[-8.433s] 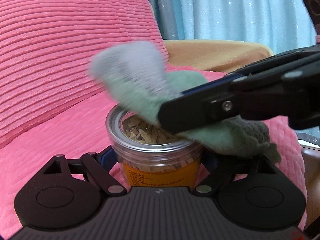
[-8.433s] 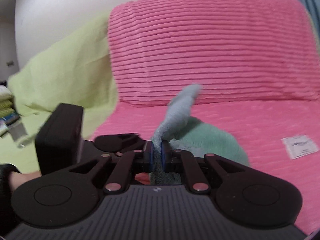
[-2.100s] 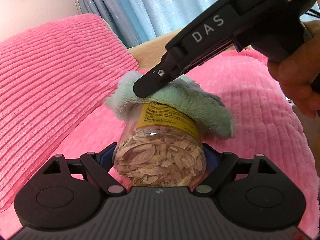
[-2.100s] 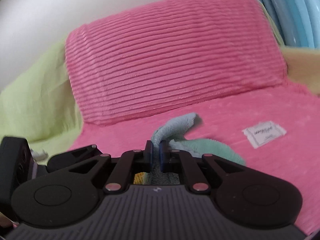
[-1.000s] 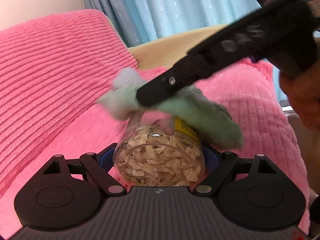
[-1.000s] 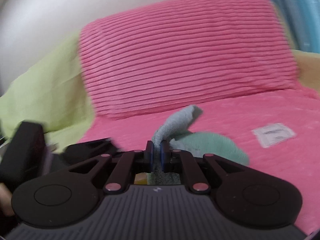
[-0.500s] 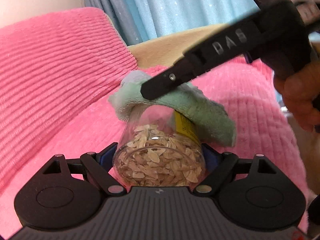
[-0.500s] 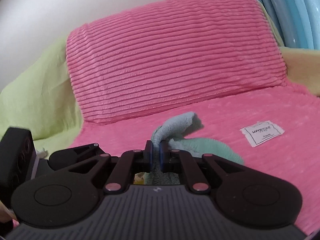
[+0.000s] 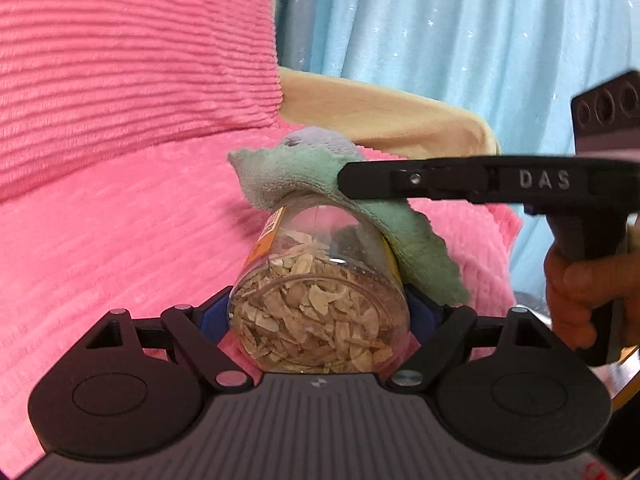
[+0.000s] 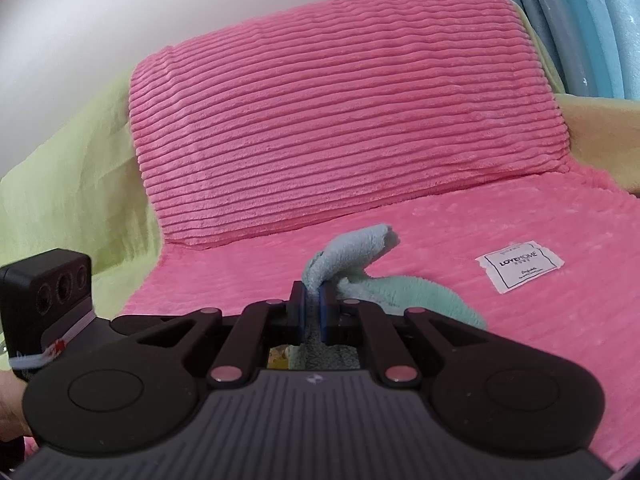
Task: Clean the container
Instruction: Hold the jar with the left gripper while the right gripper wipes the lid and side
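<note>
1. Across a pink ribbed plush sofa cover (image 10: pixel 520 320), which drapes both the seat and the upright back cushion (image 10: pixel 340 140), the work takes place; a pale wall stands behind the sofa and light blue curtains (image 9: pixel 460 32) hang at the far side.
2. A lime green throw (image 10: pixel 72 184) covers the part of the sofa left of the pink cushion in the right wrist view, and a tan padded armrest (image 9: pixel 380 112) shows beyond the seat.
3. A white sewn-on label (image 10: pixel 520 266) printed "LOVEHOME" lies flat on the pink seat, near the cloth but apart from it.
4. The clear plastic jar with a yellow label (image 9: pixel 320 280), partly filled with pale flaky chips, is tilted away from the camera and clamped between the blue pads of the left gripper (image 9: pixel 320 316), above the seat.
5. The fluffy mint green cleaning cloth (image 9: pixel 296 176) is draped over the jar's far end and down its right side, touching it.
6. The right gripper (image 10: pixel 311 312) has its fingers pressed together on a fold of that cloth.
7. The cloth hides the jar's far end in the left wrist view.
8. Only the left wrist view shows the jar's contents, the "DAS" lettering on the right gripper's side, and the hand (image 9: pixel 580 300) grasping its handle.
9. Only the right wrist view shows the label and green throw; of the jar it shows a yellow sliver under the fingers.
</note>
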{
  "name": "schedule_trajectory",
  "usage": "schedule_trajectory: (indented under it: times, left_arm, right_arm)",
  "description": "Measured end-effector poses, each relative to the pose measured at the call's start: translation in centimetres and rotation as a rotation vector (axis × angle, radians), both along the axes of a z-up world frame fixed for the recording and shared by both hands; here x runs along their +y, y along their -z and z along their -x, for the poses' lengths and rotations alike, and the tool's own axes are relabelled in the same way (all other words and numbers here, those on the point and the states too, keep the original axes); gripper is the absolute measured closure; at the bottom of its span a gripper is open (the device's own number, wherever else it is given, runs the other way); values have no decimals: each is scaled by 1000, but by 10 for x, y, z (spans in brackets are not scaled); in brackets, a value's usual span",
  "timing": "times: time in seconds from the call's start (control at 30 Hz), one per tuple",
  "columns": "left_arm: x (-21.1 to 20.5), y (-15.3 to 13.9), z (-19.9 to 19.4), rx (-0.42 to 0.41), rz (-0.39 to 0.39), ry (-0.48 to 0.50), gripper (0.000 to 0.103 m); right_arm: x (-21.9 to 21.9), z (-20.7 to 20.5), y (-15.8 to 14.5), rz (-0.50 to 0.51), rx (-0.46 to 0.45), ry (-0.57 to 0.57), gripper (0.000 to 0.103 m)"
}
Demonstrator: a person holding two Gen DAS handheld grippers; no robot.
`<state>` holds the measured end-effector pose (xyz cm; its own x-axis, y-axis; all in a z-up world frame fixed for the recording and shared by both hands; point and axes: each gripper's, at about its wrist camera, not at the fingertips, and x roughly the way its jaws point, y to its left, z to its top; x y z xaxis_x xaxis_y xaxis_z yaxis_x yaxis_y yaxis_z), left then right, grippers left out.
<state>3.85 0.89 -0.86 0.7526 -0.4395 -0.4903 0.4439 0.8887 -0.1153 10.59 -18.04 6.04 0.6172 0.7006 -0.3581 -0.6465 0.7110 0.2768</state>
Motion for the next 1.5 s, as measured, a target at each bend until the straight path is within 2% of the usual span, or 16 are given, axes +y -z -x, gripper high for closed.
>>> schedule_trajectory:
  times: [0.23, 0.47, 0.57, 0.73, 0.8, 0.87, 0.93, 1.1, 1.23, 1.33, 1.5]
  left_arm:
    - [-20, 2, 10, -100, -193, 18, 17]
    - [-40, 4, 20, -192, -371, 36, 17]
    - [-41, 4, 21, -194, -380, 37, 17]
    - [-41, 4, 23, -202, -389, 38, 18]
    - [-41, 3, 23, -198, -380, 35, 18]
    - [-39, 2, 21, -181, -353, 34, 18]
    - [-30, -2, 20, -150, -280, 34, 17]
    - [2, -2, 9, -1, -9, 12, 16]
    - [10, 4, -1, 64, 86, 9, 18]
    - [6, 4, 0, 37, 45, 15, 19]
    - [-19, 3, 7, -96, -211, 26, 19]
  right_arm:
    - [3, 3, 0, 21, -12, -12, 97]
    - [22, 19, -2, 0, -8, -222, 97]
    - [26, 21, -3, 15, -20, -237, 98]
    - [12, 5, -2, 19, -25, -26, 99]
    - [6, -1, 1, -24, 13, -5, 99]
    - [6, 0, 2, -24, 13, -6, 99]
    - [8, 4, 2, -2, -7, -14, 99]
    - [4, 0, 4, -30, 20, -5, 99]
    - [3, -1, 4, -28, 21, -3, 99]
    - [2, -2, 3, -30, 29, 1, 99]
    - [1, 2, 1, -9, 20, 4, 98]
